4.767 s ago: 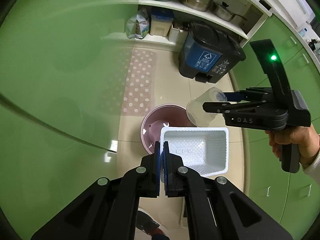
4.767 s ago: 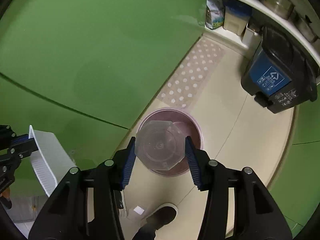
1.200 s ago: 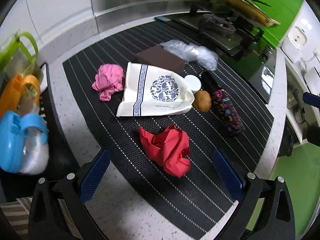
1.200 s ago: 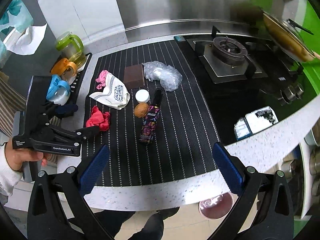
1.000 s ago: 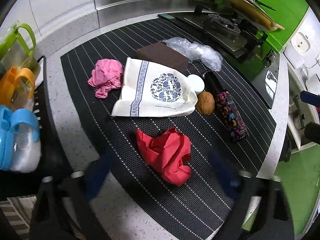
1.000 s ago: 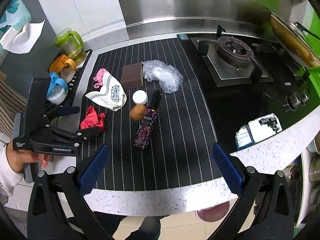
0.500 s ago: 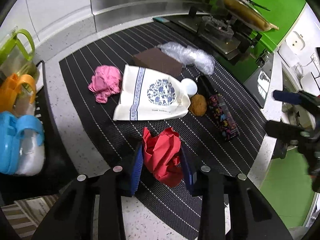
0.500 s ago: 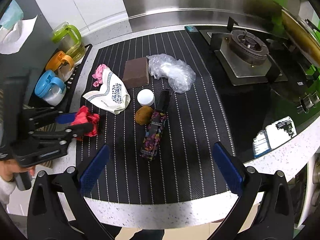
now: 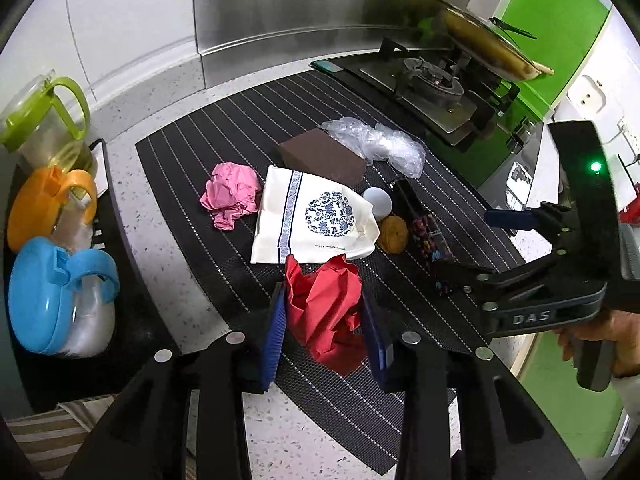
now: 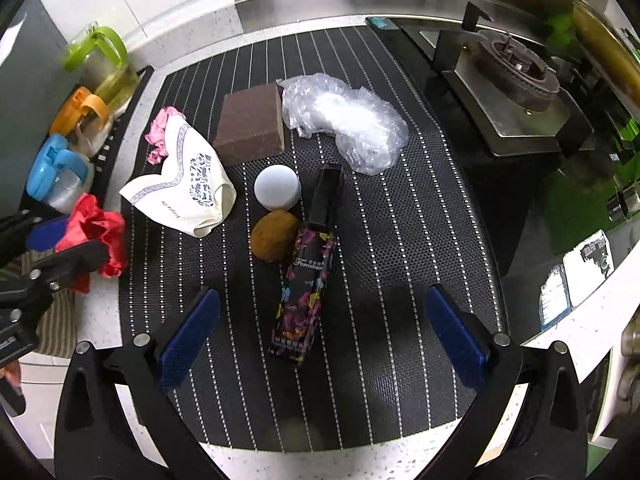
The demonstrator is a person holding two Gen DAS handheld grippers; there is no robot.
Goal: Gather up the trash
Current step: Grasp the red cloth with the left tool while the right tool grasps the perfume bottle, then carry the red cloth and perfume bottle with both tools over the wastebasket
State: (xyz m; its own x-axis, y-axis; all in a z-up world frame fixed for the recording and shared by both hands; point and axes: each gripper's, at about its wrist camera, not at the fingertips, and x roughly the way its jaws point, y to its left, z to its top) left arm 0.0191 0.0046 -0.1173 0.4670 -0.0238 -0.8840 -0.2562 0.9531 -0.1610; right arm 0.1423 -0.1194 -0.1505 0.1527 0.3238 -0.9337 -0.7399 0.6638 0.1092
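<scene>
Now the left gripper has its blue pads either side of the crumpled red paper and looks pressed onto it, the wad bulging up between them. That paper sits at the near left edge of the striped black mat, at about six o'clock from the white printed bag.

The right gripper is spread wide and empty above the mat, with the dark patterned box lying between its pads but well below them, untouched.

For the left side, the thing to get right is the squeeze. Crumpled paper gives, so I'd want the pads closed firmly enough that the wad cannot slide out, and lifted straight up so its loose upper corner, which looks to touch the bag's lower edge, doesn't drag the bag along.

Over on the right, the box is long and lies roughly from twelve to six o'clock in that view. Its sides already face the pads, so a straight descent should straddle it. I'd grip about its middle, below the brown round thing that rests against the box at its nine o'clock. Catch that and it may roll.

Further back wait the pink paper, the white round lid, the brown block and the clear plastic wrap at twelve o'clock.
</scene>
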